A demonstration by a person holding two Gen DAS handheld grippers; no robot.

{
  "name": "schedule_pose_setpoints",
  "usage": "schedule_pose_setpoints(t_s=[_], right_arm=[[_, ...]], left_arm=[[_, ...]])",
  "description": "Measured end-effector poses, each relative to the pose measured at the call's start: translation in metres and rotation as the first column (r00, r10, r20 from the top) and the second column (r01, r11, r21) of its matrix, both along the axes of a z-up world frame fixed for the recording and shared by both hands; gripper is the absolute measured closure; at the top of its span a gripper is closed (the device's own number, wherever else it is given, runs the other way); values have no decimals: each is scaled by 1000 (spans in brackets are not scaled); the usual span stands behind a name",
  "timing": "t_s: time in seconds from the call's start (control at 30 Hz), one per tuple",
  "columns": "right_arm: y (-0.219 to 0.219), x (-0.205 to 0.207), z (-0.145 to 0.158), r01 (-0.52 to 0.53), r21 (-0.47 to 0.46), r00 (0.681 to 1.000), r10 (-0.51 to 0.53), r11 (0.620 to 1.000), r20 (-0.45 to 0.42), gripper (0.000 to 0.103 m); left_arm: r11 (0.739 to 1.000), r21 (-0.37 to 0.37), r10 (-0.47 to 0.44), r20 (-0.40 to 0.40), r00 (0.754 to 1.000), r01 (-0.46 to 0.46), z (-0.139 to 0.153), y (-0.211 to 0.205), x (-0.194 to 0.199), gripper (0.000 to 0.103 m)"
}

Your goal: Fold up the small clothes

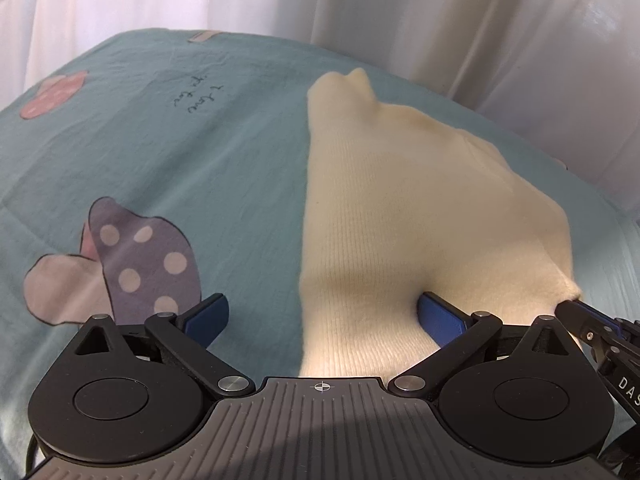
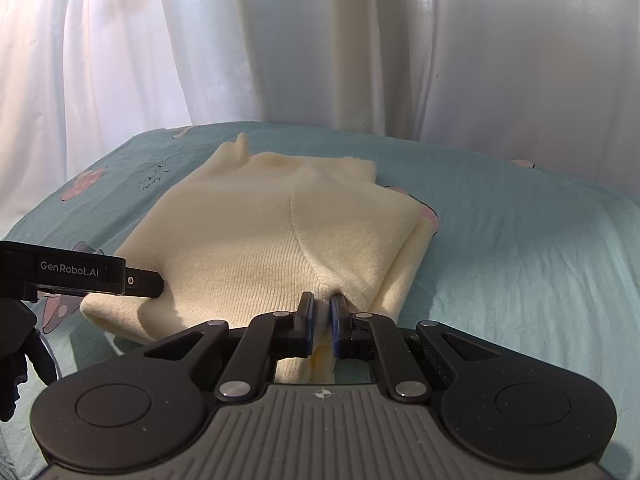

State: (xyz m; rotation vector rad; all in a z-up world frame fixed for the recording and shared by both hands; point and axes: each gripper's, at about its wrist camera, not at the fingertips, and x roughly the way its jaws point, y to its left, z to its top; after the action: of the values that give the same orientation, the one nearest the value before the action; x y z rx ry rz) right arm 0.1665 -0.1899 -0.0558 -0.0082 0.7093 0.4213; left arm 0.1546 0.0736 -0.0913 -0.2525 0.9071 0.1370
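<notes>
Two grippers over cream knit garment [image 2: 256,232] mid-frame on teal sheet [image 2: 520,248]: left gripper [image 1: 320,320] spread wide astride its near edge, right gripper [image 2: 322,312] pinching a fold

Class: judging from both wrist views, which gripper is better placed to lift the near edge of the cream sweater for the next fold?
Probably the right gripper: its fingers are already pinched on the sweater hem. The left gripper stands wide open, gripping nothing.
</notes>
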Motion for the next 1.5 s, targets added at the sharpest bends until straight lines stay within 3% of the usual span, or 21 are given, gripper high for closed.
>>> schedule_pose_setpoints(t_s=[0.1,0.17,0.3,0.37,0.53,0.67,0.83,1.0,1.17,1.5], right_arm=[[0,-8,6,0,-16,998,-1,1000,-55,86],[-2,-19,8,14,-33,995,-18,999,-95,56],[-7,-39,4,2,-22,979,-6,1000,-205,38],[-8,-49,1,7,-22,963,-12,1000,-270,21],[-1,-63,3,-6,-93,957,-21,996,-288,4],[4,-60,15,6,-149,956,-50,989,-288,4],[1,-46,22,46,-88,915,-77,995,-396,4],[10,-37,27,87,-194,906,-158,977,-392,4],[17,-32,29,88,-234,898,-178,968,-401,4],[16,-25,30,128,-218,878,-213,967,-428,4]], left_arm=[[1000,11,-12,-4,1000,12,7,3,-14,0],[1000,20,-22,23,999,22,14,4,-31,0],[998,42,-49,28,998,48,22,4,-59,0],[995,91,-31,-1,1000,31,22,0,-67,0],[974,221,-33,-99,995,55,15,-16,-63,0],[964,238,-75,-172,982,116,15,-24,-58,0],[971,205,-90,-168,982,124,25,-24,-60,0],[981,163,-82,-163,983,109,35,-19,-58,0],[982,166,-61,-169,984,89,37,-16,-58,0],[980,169,-76,-184,980,107,36,-20,-56,0]])
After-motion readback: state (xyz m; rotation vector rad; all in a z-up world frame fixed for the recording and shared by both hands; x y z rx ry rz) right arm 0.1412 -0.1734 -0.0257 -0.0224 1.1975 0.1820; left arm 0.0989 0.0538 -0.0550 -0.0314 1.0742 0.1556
